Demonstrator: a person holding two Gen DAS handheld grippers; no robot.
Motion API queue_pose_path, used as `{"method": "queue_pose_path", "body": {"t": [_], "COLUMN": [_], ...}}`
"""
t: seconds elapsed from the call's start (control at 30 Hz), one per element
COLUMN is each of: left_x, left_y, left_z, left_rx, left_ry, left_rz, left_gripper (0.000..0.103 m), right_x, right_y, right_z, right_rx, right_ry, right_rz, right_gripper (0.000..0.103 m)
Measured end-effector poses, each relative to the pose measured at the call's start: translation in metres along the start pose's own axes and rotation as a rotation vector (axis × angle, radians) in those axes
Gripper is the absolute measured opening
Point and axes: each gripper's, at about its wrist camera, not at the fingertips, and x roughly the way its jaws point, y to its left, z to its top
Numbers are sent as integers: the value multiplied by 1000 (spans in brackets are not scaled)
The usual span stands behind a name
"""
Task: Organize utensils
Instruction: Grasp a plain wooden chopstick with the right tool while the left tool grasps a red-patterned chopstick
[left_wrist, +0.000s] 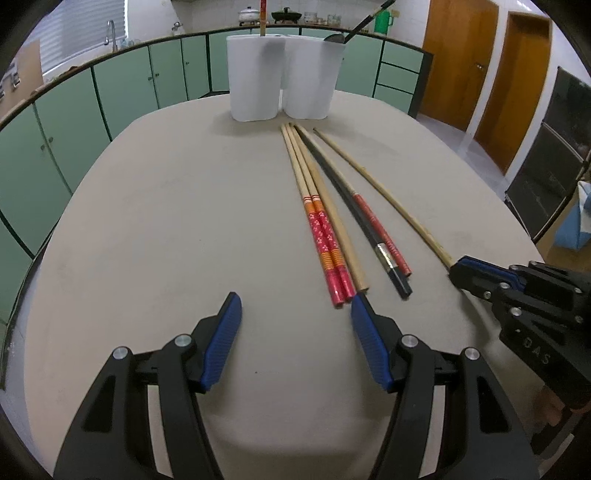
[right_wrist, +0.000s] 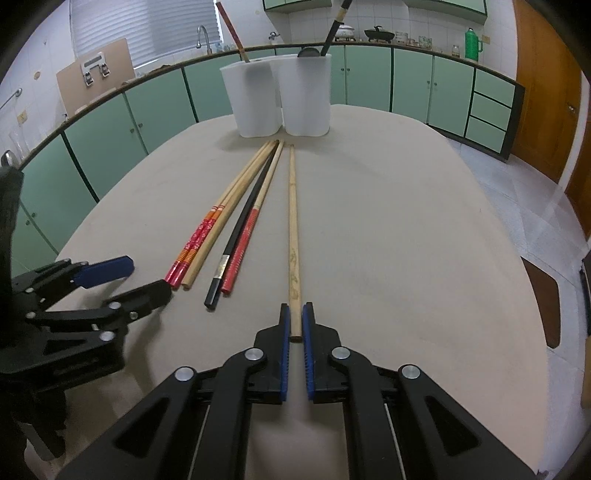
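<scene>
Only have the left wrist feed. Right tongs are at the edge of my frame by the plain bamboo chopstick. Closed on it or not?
Observer: Yes. The right wrist view shows the right tongs closed on the plain bamboo chopstick at its near end, with the end sitting between the blue pads.
Operator: Is it lifted?
Observer: Cannot tell; it looks to lie along the table, tip pointing at the white holders.
Operator: What's in the holders? My view cuts the tops.
Observer: A red-handled chopstick leans in the left one; a black chopstick and a dark ladle are in the right one.
Operator: My tongs?
Observer: The left tongs are open, just short of the red patterned pair.
</scene>
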Motion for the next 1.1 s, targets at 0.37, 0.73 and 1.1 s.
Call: {"method": "queue_pose_path", "body": {"t": [0.37,0.73,1.1], "left_x": [-3,4,-7], "left_y": [11,2,0], "left_z": [1,8,10], "left_rx": [-38,-32,-45], "left_ry": [-2,-3,-31], "left_rz": [53,48,22], "left_gripper": [61,29,5], "right_x": [-1,0,-14], "right_y": [-1,-1,-1], "right_z": [-1,0,7], "right_rx": [7,4,4], "right_ry": [-5,0,-29], "right_rz": [16,22,42], "right_gripper": [8,7,7]}}
